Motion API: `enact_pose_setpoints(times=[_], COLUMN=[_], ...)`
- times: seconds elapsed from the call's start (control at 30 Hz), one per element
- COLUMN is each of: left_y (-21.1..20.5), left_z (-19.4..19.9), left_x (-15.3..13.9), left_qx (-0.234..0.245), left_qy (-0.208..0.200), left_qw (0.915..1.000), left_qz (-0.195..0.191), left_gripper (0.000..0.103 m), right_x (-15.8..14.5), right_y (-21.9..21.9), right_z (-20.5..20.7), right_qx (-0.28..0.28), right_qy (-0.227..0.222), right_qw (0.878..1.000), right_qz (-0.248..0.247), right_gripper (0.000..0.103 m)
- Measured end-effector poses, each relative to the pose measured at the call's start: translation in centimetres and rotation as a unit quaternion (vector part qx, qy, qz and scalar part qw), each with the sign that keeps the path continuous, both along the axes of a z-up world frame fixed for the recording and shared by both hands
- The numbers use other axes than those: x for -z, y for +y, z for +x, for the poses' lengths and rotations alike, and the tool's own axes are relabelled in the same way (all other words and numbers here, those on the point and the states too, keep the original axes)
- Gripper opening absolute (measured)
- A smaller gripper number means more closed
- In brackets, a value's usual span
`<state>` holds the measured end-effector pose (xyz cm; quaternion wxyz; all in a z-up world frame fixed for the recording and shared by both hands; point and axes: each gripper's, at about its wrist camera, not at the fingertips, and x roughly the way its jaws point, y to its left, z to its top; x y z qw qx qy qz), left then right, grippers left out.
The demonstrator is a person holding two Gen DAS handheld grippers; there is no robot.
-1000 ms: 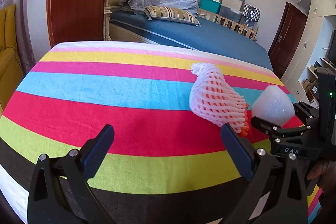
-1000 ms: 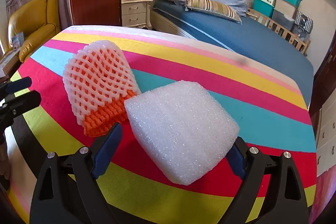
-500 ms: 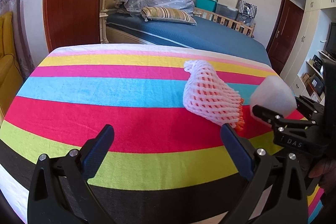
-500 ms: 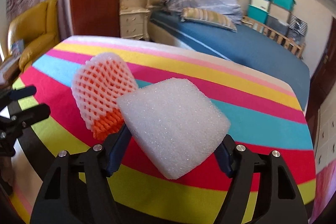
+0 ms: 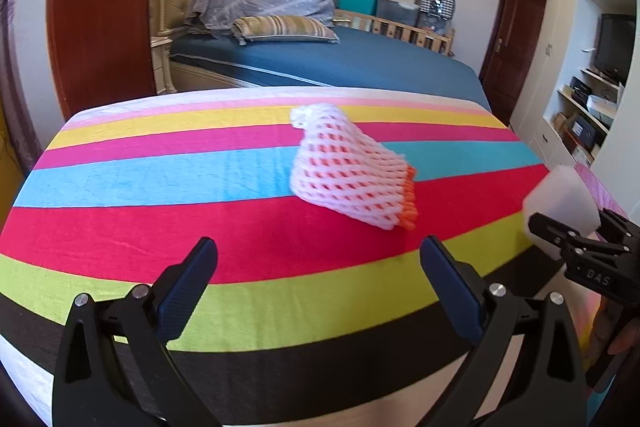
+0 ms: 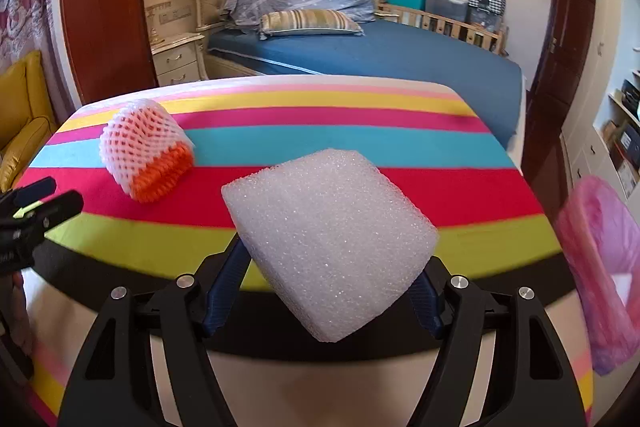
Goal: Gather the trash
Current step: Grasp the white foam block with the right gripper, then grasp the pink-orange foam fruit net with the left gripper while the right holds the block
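Your right gripper [image 6: 328, 291] has its jaws clamped on the foam block [image 6: 328, 227], lifted off the worktop [image 6: 440, 187]. It's squishy and held by its corners, so it could slip before the pink bag [image 6: 600, 267]. Left gripper [image 5: 320, 287] is open and empty; net sleeve [image 5: 352, 175] waits on the worktop.

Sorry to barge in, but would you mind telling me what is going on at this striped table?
A person is clearing trash with two grippers. The right hand-held gripper is clamped on a white foam block, lifted off the striped tablecloth, with a pink bin bag to its right. The left hand-held gripper is open and empty, facing the white-and-orange foam fruit net lying on the cloth.
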<state>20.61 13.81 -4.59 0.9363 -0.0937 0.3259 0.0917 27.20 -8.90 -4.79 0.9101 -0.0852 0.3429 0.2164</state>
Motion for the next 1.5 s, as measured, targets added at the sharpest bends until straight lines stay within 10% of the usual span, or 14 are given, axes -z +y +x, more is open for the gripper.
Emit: enact_pose_setpoints(times=[0.97, 1.0, 1.07, 1.5], left_y=[1.0, 1.3, 1.4, -4.4], left_z=[9.5, 9.9, 10.2, 3.5], left_x=[-1.0, -0.8, -0.6, -1.9], left_qx=[-0.05, -0.049, -0.029, 0.021], left_qy=[0.056, 0.057, 0.06, -0.004], left_qw=[0.9972, 0.9971, 0.9974, 0.9996], left_qz=[-0.008, -0.011, -0.029, 0.019], left_gripper=[0.097, 0.095, 0.05, 0.039], right_x=[-0.6, -0.6, -0.6, -0.8], right_y=[-3.3, -3.5, -3.6, -3.2], right_z=[-2.4, -2.4, -2.3, -2.7], right_qx=[-0.005, -0.005, 0.0, 0.003], right_qy=[-0.006, -0.004, 0.0, -0.019], right_qw=[0.999, 0.999, 0.999, 0.999], right_qz=[0.041, 0.042, 0.044, 0.029], right_gripper=[0.07, 0.07, 0.07, 0.07])
